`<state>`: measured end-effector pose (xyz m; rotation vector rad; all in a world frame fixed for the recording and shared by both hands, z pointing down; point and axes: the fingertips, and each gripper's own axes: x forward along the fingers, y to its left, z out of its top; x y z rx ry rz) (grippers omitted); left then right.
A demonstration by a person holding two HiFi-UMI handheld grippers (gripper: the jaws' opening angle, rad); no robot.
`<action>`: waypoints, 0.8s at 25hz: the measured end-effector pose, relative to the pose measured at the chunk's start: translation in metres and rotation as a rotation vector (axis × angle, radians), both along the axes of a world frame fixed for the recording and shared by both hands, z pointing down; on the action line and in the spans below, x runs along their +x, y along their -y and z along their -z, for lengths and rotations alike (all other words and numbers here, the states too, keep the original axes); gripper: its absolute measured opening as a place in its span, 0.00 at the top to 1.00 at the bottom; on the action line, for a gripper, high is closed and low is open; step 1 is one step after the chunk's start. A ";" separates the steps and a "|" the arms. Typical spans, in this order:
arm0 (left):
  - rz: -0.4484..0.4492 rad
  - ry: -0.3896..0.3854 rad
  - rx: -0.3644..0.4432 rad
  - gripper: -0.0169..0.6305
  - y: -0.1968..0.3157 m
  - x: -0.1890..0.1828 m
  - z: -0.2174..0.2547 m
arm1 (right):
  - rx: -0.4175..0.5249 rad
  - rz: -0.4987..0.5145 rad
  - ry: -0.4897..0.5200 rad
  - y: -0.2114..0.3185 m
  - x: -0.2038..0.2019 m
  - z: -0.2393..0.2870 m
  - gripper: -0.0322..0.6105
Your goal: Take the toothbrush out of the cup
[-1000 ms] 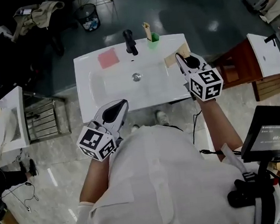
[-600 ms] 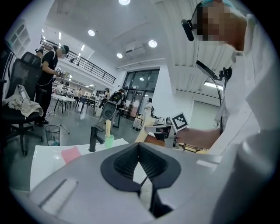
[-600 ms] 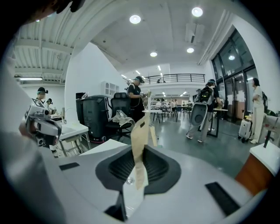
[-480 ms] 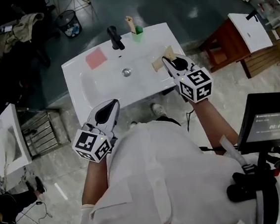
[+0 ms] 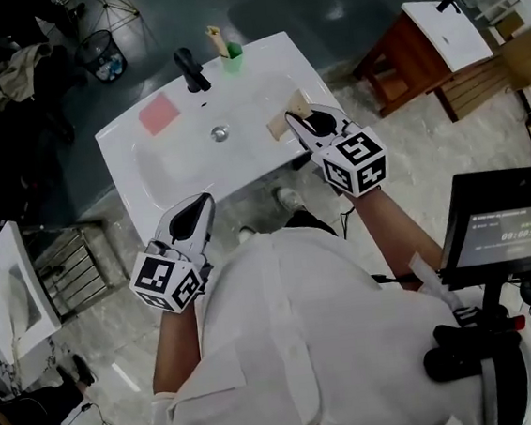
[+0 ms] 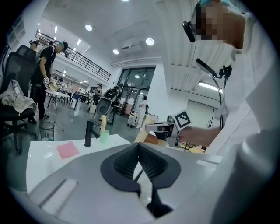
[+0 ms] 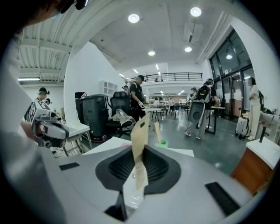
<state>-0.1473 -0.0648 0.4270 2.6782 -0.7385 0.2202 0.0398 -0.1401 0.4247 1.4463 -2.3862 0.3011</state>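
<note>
At the back of the white sink (image 5: 140,187) a green cup (image 5: 233,64) stands beside the black tap (image 5: 191,70), with a tan stick-like item (image 5: 216,42) upright in it. My right gripper (image 5: 292,119) hovers over the sink's right side, shut on a flat tan packet (image 5: 280,126). In the right gripper view the tan packet (image 7: 140,140) rises between the jaws, with the cup (image 7: 163,143) beyond it. My left gripper (image 5: 202,204) is shut and empty at the sink's near edge. The left gripper view shows the cup (image 6: 104,136) far off.
A pink cloth (image 5: 157,113) lies on the sink's back left and the drain (image 5: 220,133) is in the middle. A wooden stand (image 5: 400,61) with another basin (image 5: 449,32) is to the right. A monitor (image 5: 504,238) is near right and a wire rack (image 5: 64,266) left.
The head view has swung, so the sink sits further left. My right gripper drew back a little from the cup with the tan packet. The left gripper stayed by the near edge.
</note>
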 end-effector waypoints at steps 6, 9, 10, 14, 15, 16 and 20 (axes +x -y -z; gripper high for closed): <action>-0.015 0.006 -0.004 0.96 0.001 0.010 -0.004 | -0.017 -0.003 -0.001 -0.008 0.009 -0.004 0.88; -0.024 0.009 -0.007 0.96 0.005 0.022 -0.006 | -0.018 -0.002 0.002 -0.008 0.018 -0.004 0.88; -0.023 0.018 -0.009 0.96 0.007 0.028 -0.009 | -0.018 -0.002 0.003 -0.009 0.023 -0.004 0.88; 0.010 0.062 -0.012 0.96 0.027 0.048 -0.018 | -0.018 -0.002 0.019 -0.001 0.046 -0.007 0.88; 0.018 0.067 -0.014 0.96 0.034 0.055 -0.020 | -0.019 -0.001 0.023 0.003 0.053 -0.008 0.88; 0.026 0.070 -0.014 0.96 0.040 0.062 -0.020 | -0.021 0.002 0.028 0.006 0.060 -0.009 0.88; 0.073 0.097 0.006 0.95 0.068 0.090 -0.022 | -0.023 0.021 0.043 0.018 0.082 -0.008 0.88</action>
